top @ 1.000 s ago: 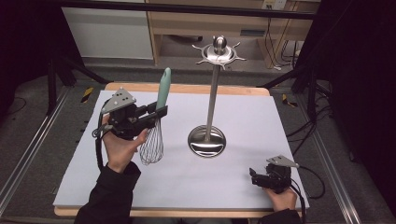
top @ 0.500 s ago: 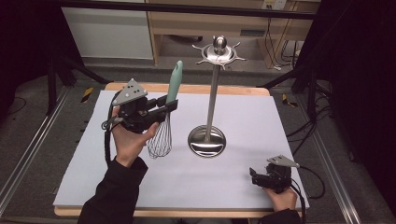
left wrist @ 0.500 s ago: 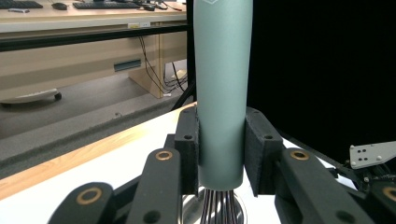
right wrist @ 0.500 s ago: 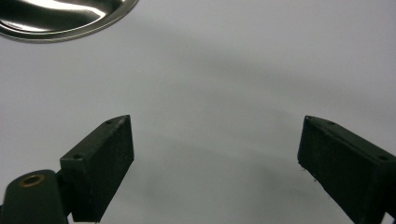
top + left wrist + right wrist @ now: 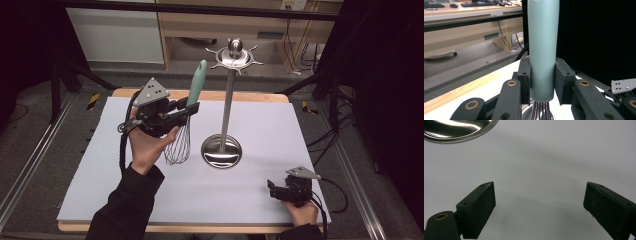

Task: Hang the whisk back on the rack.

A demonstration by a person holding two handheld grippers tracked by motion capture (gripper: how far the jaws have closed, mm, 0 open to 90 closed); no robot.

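My left tongs point(image 5: 192, 108) were clamped on the whisk point(image 5: 186, 120), handle up and wires hanging above the table point(image 5: 100, 165). The hanging stand point(image 5: 227, 100) rose just to their right, nearer them than my right tongs point(image 5: 272, 190), which rested open.

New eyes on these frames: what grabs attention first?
The whisk, held upright over the white mat, its teal handle clamped in the left gripper at centre left. Next the tall steel stand just right of it, with a hook crown on top and a round base on the mat. The right gripper rests open at the near right corner.
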